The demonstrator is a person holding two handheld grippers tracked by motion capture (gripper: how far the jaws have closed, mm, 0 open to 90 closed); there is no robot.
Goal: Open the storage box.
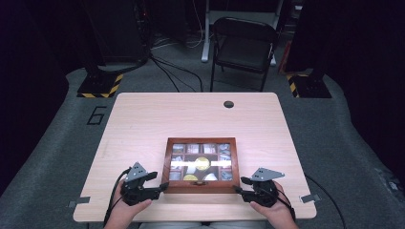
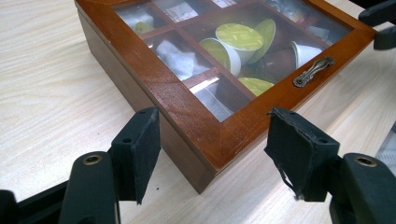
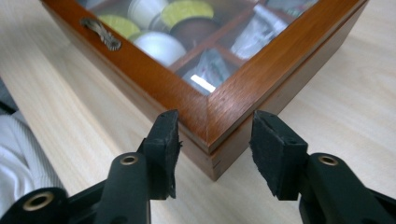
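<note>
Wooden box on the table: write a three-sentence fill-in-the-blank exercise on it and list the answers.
1. The wooden box has a lid of clear ____.
2. Each hand-held gripper, left and right, straddles a near ____ of the box.
3. The metal handle sits on the lid's ____ edge.

Missing words: glass; corner; front

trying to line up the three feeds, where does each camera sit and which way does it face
High view: above the person's side, facing forward and down on the table; both hands, left gripper, right gripper.
Left gripper view: rides the left gripper, faces the wooden box corner; own jaws.
Right gripper view: rides the right gripper, faces the opposite near corner; own jaws.
Shared: the box's metal handle.
</note>
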